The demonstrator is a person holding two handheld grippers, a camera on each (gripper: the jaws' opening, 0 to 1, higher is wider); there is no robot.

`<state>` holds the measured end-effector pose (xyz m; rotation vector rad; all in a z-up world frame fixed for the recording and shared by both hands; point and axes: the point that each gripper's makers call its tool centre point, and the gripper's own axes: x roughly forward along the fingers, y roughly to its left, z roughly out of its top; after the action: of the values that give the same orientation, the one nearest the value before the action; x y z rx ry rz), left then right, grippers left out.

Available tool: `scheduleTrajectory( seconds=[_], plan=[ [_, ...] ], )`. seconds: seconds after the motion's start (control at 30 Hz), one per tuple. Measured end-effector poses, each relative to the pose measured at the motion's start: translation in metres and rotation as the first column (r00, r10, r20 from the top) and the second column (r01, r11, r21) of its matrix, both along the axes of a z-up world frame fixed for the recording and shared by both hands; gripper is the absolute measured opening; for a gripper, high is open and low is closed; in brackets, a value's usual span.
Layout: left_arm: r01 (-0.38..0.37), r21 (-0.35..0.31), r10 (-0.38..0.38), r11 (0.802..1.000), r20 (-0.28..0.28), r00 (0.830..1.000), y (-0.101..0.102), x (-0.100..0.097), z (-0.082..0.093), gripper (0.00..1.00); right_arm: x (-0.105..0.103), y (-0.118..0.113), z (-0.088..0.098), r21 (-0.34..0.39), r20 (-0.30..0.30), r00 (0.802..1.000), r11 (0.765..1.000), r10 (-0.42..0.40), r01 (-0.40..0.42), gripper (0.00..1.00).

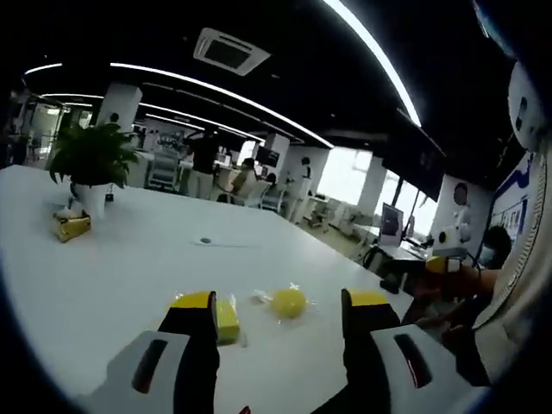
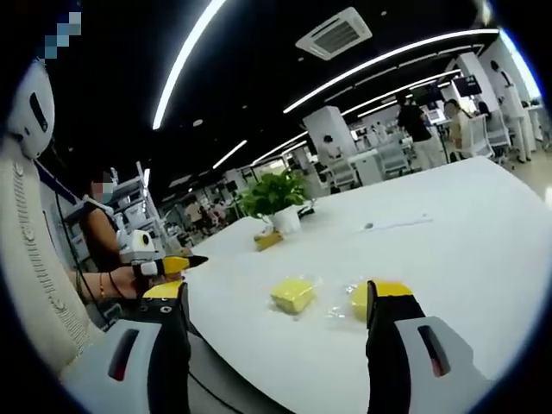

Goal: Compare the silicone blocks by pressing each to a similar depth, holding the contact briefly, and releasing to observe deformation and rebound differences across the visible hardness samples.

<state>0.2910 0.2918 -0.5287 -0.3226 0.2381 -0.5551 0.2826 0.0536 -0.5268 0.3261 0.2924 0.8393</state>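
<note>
— White table (image 1: 129, 276) takes most of the left gripper view, and the same top runs across the right gripper view (image 2: 466, 250). What lies on it?

— Two yellow silicone samples, each in clear wrap. In the left gripper view the square block (image 1: 227, 319) lies just beside the inner face of the left jaw, partly hidden by it; I cannot tell whether they touch. The round piece (image 1: 289, 302) lies between the jaws, nearer the middle.

— And from the other side?

— In the right gripper view the block (image 2: 293, 294) lies on the table between the jaws, and the round piece (image 2: 360, 300) sits just beside the right jaw, partly behind its yellow tip.

— The claws?

— Left gripper (image 1: 280, 315): jaws wide apart, nothing held. Right gripper (image 2: 276, 302): jaws wide apart too, nothing held, raised above the table edge.

— Anything farther off?

— A plant (image 1: 90, 159) in a white pot stands at the far end, also seen in the right gripper view (image 2: 278, 198). A small yellow thing (image 1: 72, 227) lies beside the pot; too blurred to name.
</note>
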Motion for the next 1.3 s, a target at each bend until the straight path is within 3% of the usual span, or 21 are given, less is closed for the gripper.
scheduleTrajectory(
  seconds=[0.1, 0.23, 0.37, 0.7, 0.9, 1.13, 1.3],
  plan=[
    [-0.002, 0.005, 0.002, 1.000, 0.001, 1.000, 0.000, 0.000, 0.000, 0.57, -0.003, 0.002, -0.003, -0.022, -0.004, 1.000, 1.000, 0.005, -0.005, 0.79],
    [0.000, -0.014, 0.000, 1.000, 0.006, 1.000, -0.001, -0.001, 0.003, 0.57, -0.003, -0.004, 0.001, 0.011, -0.004, 1.000, 1.000, -0.023, 0.023, 0.81],
    [0.002, 0.002, -0.002, 1.000, 0.002, 1.000, -0.002, -0.002, 0.002, 0.56, -0.006, -0.007, -0.008, -0.035, -0.034, 0.999, 0.999, -0.017, 0.016, 0.80],
    [-0.012, -0.010, 0.012, 1.000, -0.015, 1.000, 0.003, 0.001, -0.003, 0.54, -0.008, -0.009, -0.007, 0.023, -0.048, 0.998, 0.998, -0.050, 0.051, 0.85],
    [0.008, 0.015, -0.008, 1.000, -0.009, 1.000, -0.002, -0.001, -0.001, 0.52, -0.011, -0.004, -0.012, -0.001, -0.074, 0.997, 1.000, -0.031, 0.031, 0.86],
    [0.000, 0.018, 0.000, 1.000, 0.014, 1.000, 0.000, 0.002, 0.007, 0.52, -0.009, 0.000, -0.011, -0.048, -0.050, 0.999, 0.999, -0.015, 0.012, 0.85],
    [-0.014, 0.013, 0.014, 1.000, 0.017, 1.000, 0.004, 0.002, 0.008, 0.52, -0.009, 0.000, -0.008, -0.074, -0.016, 1.000, 0.997, -0.009, 0.008, 0.78]
  ],
)
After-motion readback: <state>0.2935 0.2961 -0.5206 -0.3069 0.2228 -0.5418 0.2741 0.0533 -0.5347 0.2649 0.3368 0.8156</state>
